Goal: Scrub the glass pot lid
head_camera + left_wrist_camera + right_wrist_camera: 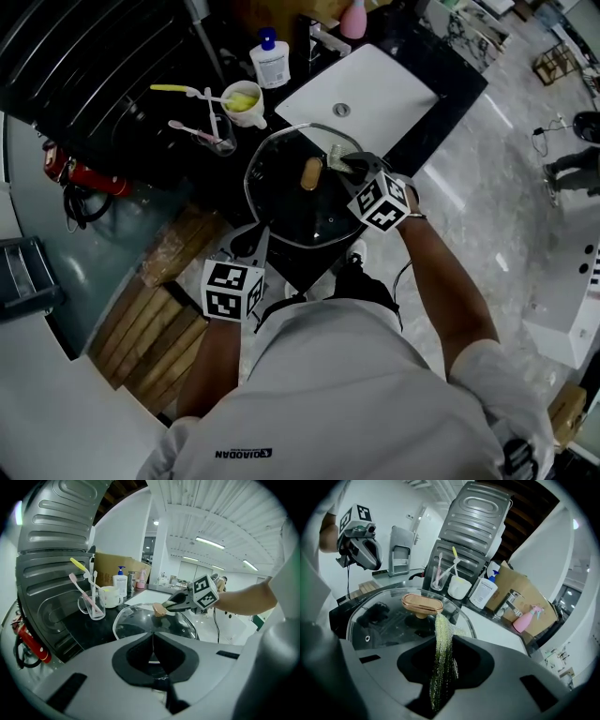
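Right claw's (345, 164) scrubber (442, 639) — on lid (281, 202).

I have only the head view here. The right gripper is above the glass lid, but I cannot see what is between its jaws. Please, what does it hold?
Observer: The right gripper view shows the right gripper with its jaws shut on a thin yellow-green scrub pad, seen edge on. The pad's tip hangs beside the tan knob of the glass lid.
Operator: And the left gripper, does it hold something?
Observer: Yes. In the left gripper view, the left gripper has its jaws closed on the lid's near rim.
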Tool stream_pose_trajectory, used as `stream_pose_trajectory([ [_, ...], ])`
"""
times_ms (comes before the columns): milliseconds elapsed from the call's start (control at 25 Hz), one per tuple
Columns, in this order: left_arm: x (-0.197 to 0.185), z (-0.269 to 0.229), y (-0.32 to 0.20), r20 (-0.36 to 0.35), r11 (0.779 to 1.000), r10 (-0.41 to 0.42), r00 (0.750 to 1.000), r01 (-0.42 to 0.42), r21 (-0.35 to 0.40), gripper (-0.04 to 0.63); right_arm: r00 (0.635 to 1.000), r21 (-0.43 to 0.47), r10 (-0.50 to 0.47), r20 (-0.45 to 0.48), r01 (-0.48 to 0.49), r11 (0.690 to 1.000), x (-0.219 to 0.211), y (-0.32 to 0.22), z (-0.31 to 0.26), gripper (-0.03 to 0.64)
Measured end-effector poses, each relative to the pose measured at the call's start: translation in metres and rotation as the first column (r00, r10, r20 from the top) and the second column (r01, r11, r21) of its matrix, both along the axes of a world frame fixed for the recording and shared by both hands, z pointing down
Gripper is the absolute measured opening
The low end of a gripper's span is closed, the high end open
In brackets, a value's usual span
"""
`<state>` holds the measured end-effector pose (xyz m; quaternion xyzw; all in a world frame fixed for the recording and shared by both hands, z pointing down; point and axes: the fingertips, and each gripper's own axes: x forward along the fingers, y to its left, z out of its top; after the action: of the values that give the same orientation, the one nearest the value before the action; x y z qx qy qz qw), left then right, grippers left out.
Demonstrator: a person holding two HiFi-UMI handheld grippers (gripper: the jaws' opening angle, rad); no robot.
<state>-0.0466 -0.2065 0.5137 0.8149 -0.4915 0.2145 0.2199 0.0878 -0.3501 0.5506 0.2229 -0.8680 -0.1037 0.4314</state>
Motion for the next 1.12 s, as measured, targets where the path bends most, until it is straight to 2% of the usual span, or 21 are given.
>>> stream_pose_trajectory([
  [480, -0.019, -0.003, 0.019, 0.004, 0.999, 0.044, 0.999, -0.044, 0.020, 0.018, 0.994, 0.008, 0.112, 0.010, -0.112, 0.994, 0.007, 0.029, -0.001, 0.098],
  [960, -0.025, -0.003, 0.036, 0.018, 0.994, 0.101, 0.995, -0.102, 0.027, 0.018, 0.961, -0.021, 0.271, 0.061, -0.270, 0.963, 0.008, 0.064, -0.001, 0.103],
  [1120, -0.026, -0.005, 0.041, 0.018, 0.992, 0.118, 0.993, -0.119, 0.035, 0.018, 0.955, -0.016, 0.291, 0.057, -0.291, 0.957, 0.002, 0.082, -0.001, 0.104],
])
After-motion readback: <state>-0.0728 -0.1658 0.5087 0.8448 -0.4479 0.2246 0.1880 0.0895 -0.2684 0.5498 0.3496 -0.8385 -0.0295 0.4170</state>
